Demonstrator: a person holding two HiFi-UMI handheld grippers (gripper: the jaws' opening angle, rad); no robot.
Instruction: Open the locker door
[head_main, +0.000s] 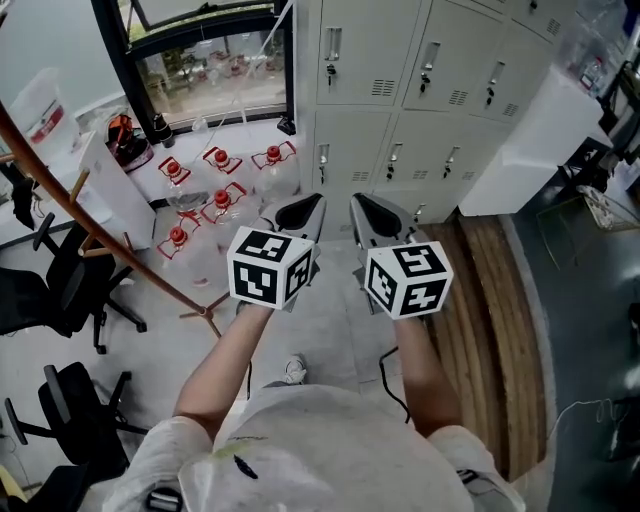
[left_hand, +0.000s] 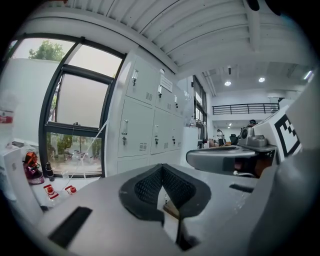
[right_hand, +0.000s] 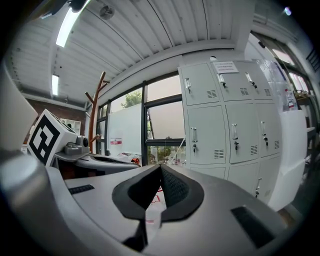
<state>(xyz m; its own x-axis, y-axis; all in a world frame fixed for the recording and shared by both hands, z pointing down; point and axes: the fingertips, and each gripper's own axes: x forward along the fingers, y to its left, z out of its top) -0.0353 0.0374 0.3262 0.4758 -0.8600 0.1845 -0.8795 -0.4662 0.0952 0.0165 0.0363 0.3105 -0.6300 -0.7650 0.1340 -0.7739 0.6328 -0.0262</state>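
Both grippers are held side by side at mid-frame in the head view, and neither touches anything. The left gripper has its jaws pressed together with nothing between them, as its own view shows at the pad tips. The right gripper matches it, jaws closed and empty. The lockers stand well apart from both, at about 12 to 1 o'clock from the jaws in the head view. All the doors seen are closed, each with a handle. From the left gripper view the lockers sit at about 11 o'clock above the jaws. From the right gripper view they sit at about 1 o'clock. Which door is the one to open cannot be told. A window lies at 10 o'clock, with red-capped bottles on the floor below it, and chairs at 9 o'clock.
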